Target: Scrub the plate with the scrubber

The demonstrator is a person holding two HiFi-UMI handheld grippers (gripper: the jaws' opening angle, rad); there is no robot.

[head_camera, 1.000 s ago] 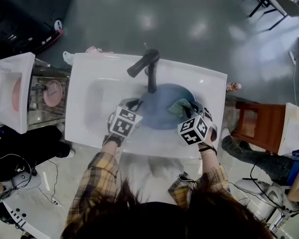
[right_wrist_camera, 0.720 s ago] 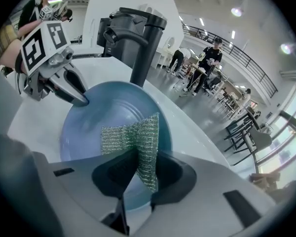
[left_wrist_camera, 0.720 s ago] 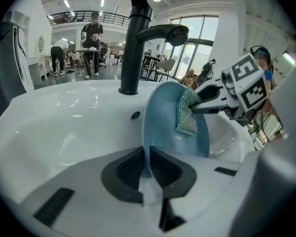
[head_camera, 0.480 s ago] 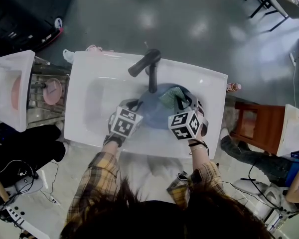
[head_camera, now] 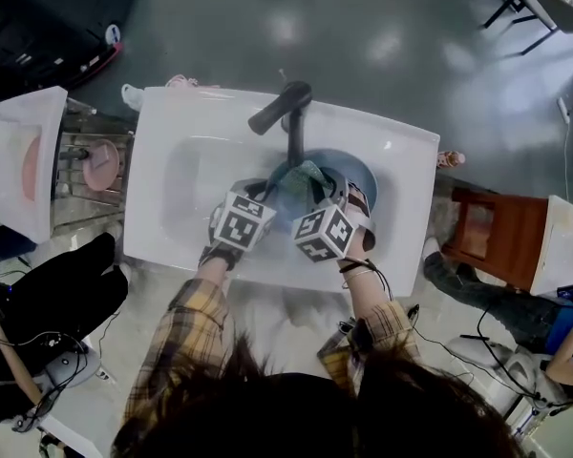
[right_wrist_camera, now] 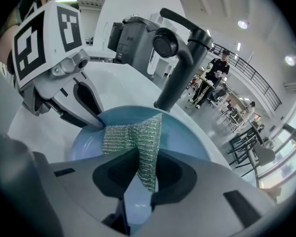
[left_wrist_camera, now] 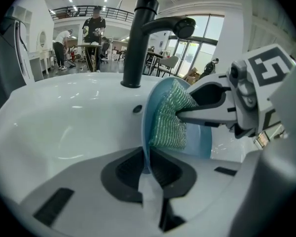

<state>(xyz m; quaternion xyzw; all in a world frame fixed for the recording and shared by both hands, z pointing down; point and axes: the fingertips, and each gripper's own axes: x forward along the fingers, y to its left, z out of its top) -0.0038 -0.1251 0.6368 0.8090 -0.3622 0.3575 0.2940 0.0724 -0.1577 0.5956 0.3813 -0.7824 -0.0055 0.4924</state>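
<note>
Pinching left jaws: the left gripper (left_wrist_camera: 149,171) has its jaws shut tight on the thin rim of the plate (left_wrist_camera: 200,143).
Right jaws: the right gripper (right_wrist_camera: 140,176) squeezes a fold of the scrubber (right_wrist_camera: 133,135) between its jaws.
Plate: round, smooth and shiny blue. It stands up on its edge in the sink (head_camera: 162,141), just in front of the tap (left_wrist_camera: 136,43).
Scrubber: a soft green cloth, bumpy and sparkly like a net. It lies flat on the blue face of the plate.
Tap: a tall black pipe, bent over at the top, with a round end.
Sink: white, smooth and glossy, with rounded corners.
Change, right side: a second ago the scrubber was on the right part of the plate. Now the right gripper has slid it left across the plate, up near the tap.
Change, left side: the left gripper is at the same spot, with the same hold on the rim.
Change, grippers: they were well apart before. Now they sit just beside each other.
</note>
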